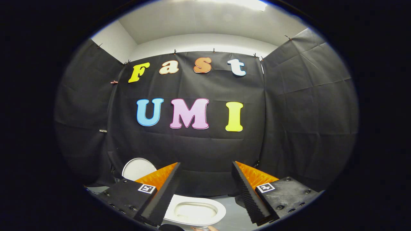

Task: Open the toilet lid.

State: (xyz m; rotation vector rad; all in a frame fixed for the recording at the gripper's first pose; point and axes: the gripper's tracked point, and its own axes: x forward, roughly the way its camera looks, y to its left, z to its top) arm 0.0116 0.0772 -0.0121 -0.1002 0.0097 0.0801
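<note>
Gripper view.

Item 1: gripper (205,175). Its two fingers stand wide apart with nothing between the pads; it holds nothing. It is raised, looking out at the booth wall (192,147) rather than down.

Item 2: toilet bowl (196,211). It lies low between the fingers, at six o'clock from their tips. The seat ring and the hollow inside are exposed, with no cover over them.

Item 3: toilet lid (138,168). A pale rounded panel standing upright against the wall, at about ten o'clock from the bowl and just beyond the left finger. Its hinge is hidden behind that finger.

Item 4: floor (234,215). A grey strip around the bowl.

Status, as judged: the lid appears already raised, so the task looks finished or all but finished. Remaining: nothing evident, save drawing the gripper clear.
</note>
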